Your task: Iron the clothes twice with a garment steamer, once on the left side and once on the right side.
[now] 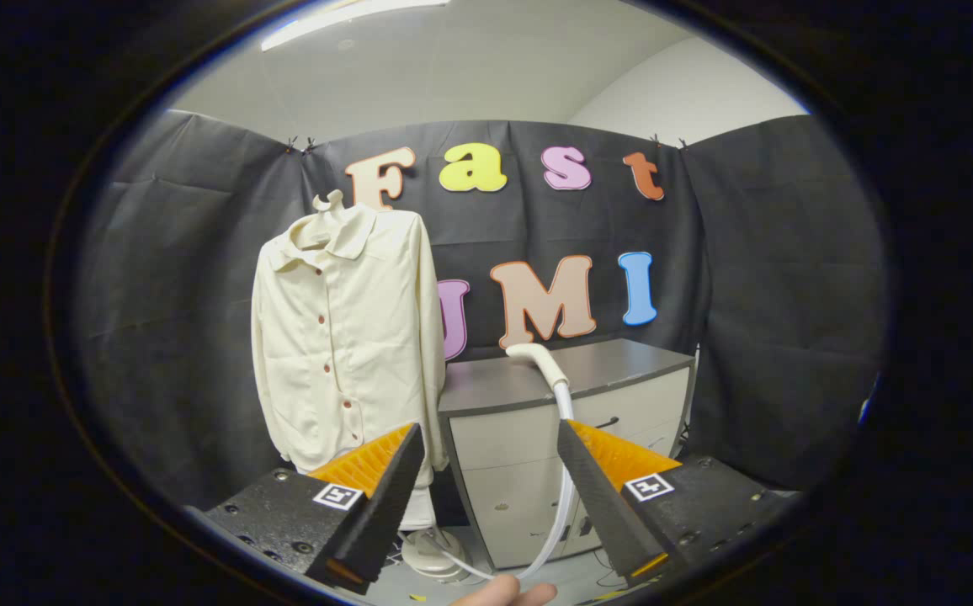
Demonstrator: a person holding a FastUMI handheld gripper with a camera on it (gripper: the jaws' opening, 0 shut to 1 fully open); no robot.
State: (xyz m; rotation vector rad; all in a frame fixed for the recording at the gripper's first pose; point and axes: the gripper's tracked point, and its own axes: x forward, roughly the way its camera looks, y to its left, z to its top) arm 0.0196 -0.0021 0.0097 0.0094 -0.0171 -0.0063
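- The hand-held gripper (486,433) is being held with its fingers wide apart, and nothing is being pressed between them.
- A cream shirt (348,337) is being displayed on a hanger (328,202) beyond the left finger, in front of the black cloth wall (167,295).
- The shirt is being kept buttoned, with a row of small dark buttons running down its front; its hem is being partly covered by the tip of the left finger.
- A grey cabinet (537,454) with drawers is being seen just beside the shirt, beyond the gap between the fingers.
- The steamer head (537,358) is being rested on the tabletop (613,366) of that cabinet, near its front edge, well ahead of the fingers.
- A pale hose (565,497) is being led down from the steamer head, across the cabinet front, just beside the right finger, and then curved along the floor.
- A round white base (432,555) is being seen on the floor below the shirt, between the fingers; the hose is possibly being joined to it, though this cannot be told clearly.
- A fingertip of a person's hand (507,596) is being shown below the fingers, close to the hose's lowest bend.
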